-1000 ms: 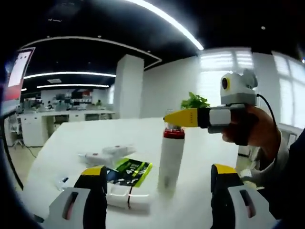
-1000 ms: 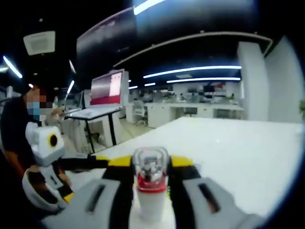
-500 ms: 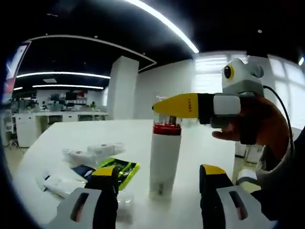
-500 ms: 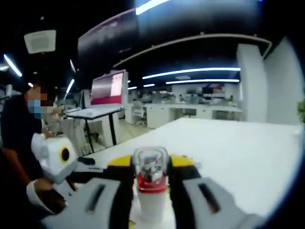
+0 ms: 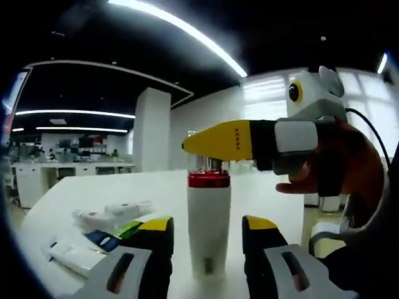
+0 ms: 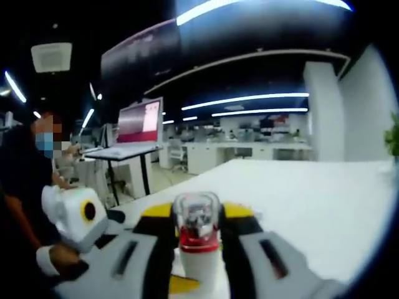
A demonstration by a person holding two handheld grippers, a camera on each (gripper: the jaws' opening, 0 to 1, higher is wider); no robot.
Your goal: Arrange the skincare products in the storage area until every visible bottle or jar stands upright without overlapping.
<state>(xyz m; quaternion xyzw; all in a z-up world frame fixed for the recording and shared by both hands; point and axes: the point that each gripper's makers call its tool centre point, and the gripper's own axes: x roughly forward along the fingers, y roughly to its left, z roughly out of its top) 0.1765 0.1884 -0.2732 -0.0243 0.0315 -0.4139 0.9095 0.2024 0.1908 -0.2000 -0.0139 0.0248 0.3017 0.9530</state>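
Because the white bottle [image 5: 209, 227] is tall and narrow with a small foot, it looks apt to tip, and its smooth hard wall is probably slippery, so the safest hold is low on the white body and not on the clear cap [image 6: 197, 213] above the red collar [image 5: 209, 179]. It stands upright on the white bench [image 5: 93, 193], in line with the gap between the jaws of the left claw [image 5: 204, 232], which are spread wide and have nothing between them. The right claw [image 5: 215, 142] comes in from the right of the left gripper view, carried in a person's hand [image 5: 330, 168], and its yellow jaws sit on either side of the cap; in the right gripper view the cap is pinched snugly between them, so that claw has the bottle by its top. How full the bottle is cannot be judged through the opaque wall, so its weight is a guess, likely light. To the left on the bench lie a few flat items, among them a white tube [image 5: 78, 256] and a green and black packet [image 5: 124, 229], though the blur leaves their kind uncertain
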